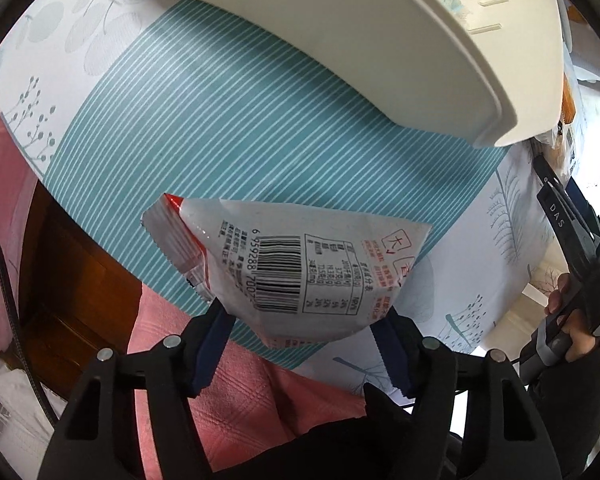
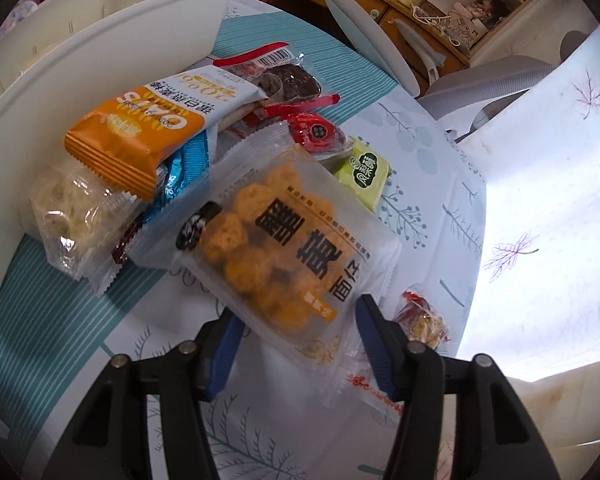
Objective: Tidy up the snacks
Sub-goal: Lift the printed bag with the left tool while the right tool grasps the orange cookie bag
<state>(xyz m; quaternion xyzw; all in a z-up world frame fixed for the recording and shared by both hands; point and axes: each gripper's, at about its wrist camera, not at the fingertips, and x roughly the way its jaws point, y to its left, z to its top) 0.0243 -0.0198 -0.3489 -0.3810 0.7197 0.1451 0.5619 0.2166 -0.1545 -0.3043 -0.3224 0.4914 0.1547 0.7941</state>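
Snacks, assorted, approx a dozen pkts, mostly heaped on the tabletop (image 2: pixel 432 184) against the white bin (image 2: pixel 100 60).

Item 1: white packet w/ barcode (image 1: pixel 296 276). Sits between the pads of our left hand-held gripper (image 1: pixel 304 332), jaws part open and bracketing its lower edge; both pads look to touch the film, so we judge it pinched. It looks raised off the striped cloth, near the bin. Light, crinkly, puffy; hold by the body or the crimped seal, not hard.

Item 2: clear bag of orange puffs (image 2: pixel 276 252). On the tabletop at the front of the heap, between the part-open jaws of our right hand-held gripper (image 2: pixel 296 340). Left pad appears to touch its edge, right pad stands clear; not yet gripped, we judge. Slippery film, contents crush easily; take it across the near end, gently.

Others: orange oat bar (image 2: pixel 140 136), green cake pkt (image 2: pixel 364 176), red sweet (image 2: pixel 316 132), dark dried-fruit pkt (image 2: pixel 288 80), clear rice-cake bag (image 2: pixel 72 208), small wrapped sweet (image 2: pixel 420 316).

Container: white bin, slotted wall. Inside hidden in both views; contents n/k.
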